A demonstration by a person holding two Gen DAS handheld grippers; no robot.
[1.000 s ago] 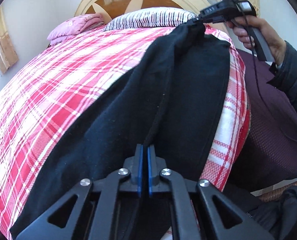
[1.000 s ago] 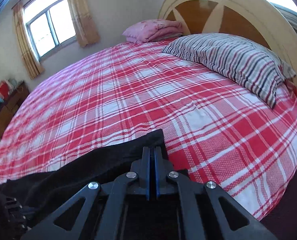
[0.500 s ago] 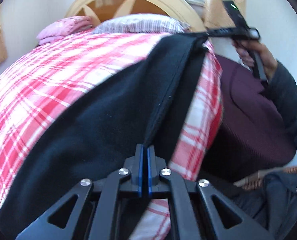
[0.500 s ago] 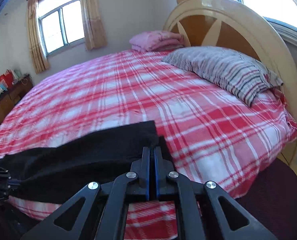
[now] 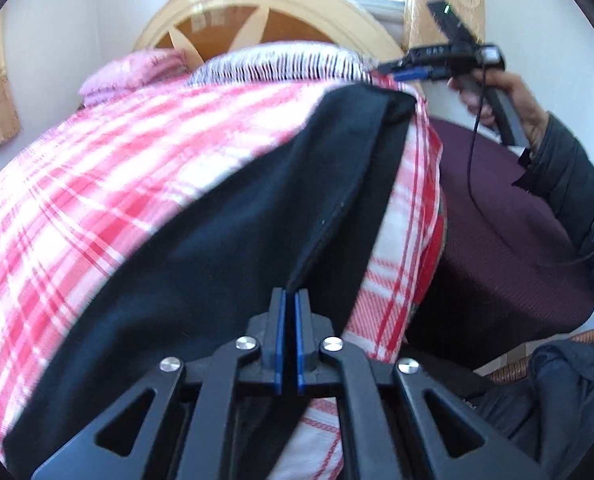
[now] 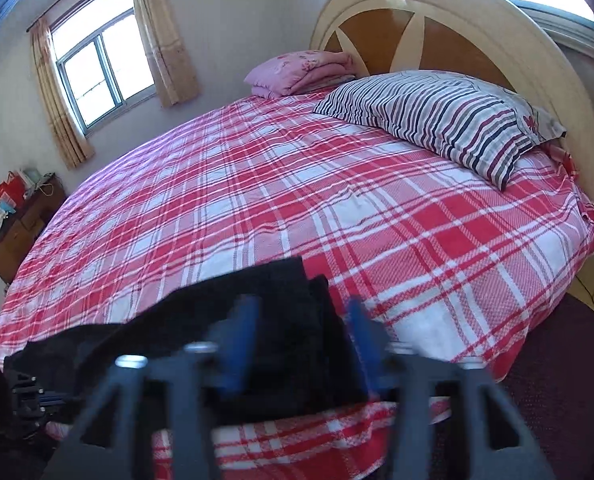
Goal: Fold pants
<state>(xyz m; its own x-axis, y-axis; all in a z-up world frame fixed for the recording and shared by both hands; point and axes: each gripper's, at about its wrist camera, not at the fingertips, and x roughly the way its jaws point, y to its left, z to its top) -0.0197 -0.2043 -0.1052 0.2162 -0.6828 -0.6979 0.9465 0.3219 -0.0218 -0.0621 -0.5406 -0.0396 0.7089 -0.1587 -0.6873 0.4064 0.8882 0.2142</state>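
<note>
So the pants [image 5: 233,264] are laid along the near edge of the bed [image 6: 281,200], running from lower left of the left wrist view up toward the upper right, one end close to the striped pillow [image 6: 449,120].

My left hand-held gripper [image 5: 290,300] is clamped shut on a fold of the dark fabric at the bottom of its frame. The right hand-held gripper [image 6: 303,320] has its blue fingers [image 6: 244,332] spread wide, with the pants' end lying between and under them, not pinched. From the left view that gripper [image 5: 401,73] sits just above the far end of the pants in the upper right, not touching as far as I can tell.

My read: we're in the lay-flat stage, one end just set down, the other still in my grip. Next move probably wants the right side to re-grab a corner so both ends can go over together, or the left to drop its end first. Hard to say which.

Room-wise: loads of open plaid sheet toward the upper left in both views. The tight side is the mattress edge, since the pants run right beside it and the sheet drops off to the dark floor covering [image 5: 509,248]. I'd fold inward, away from that edge, so nothing slides off.
</note>
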